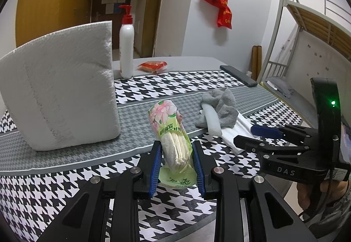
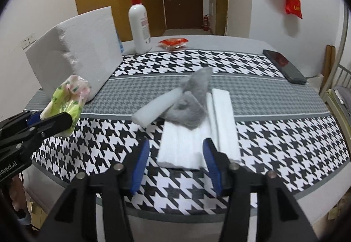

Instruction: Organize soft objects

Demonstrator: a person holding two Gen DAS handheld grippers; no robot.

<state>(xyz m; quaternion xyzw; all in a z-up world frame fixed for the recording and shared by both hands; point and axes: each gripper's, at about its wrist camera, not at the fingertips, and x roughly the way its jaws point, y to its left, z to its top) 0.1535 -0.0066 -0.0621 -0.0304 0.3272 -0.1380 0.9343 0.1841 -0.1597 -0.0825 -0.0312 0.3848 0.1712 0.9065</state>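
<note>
Tissue pack (image 1: 173, 138), green with pink flowers: clamped between the blue pads (image 1: 156, 167) of the left gripper (image 1: 176, 166), jaws narrowed onto its lower half. The pack stands tilted, raised above the houndstooth tablecloth (image 1: 219, 86); in the right wrist view it shows at far left (image 2: 68, 99).

Right gripper (image 2: 175, 165): jaws wide, nothing between them, hovering over the near end of the white foam strips (image 2: 197, 138), which lie flat on the cloth.

A grey cloth (image 2: 193, 103) lies crumpled across the far end of the strips, touching a white foam bar (image 2: 155, 108) to its left.

A large white foam block (image 1: 59, 92) stands upright at left, near the pack. Behind it, a pump bottle (image 1: 126, 44). A red packet (image 1: 153, 65) lies beside the bottle; a dark phone (image 2: 284, 66) lies at the right edge.
</note>
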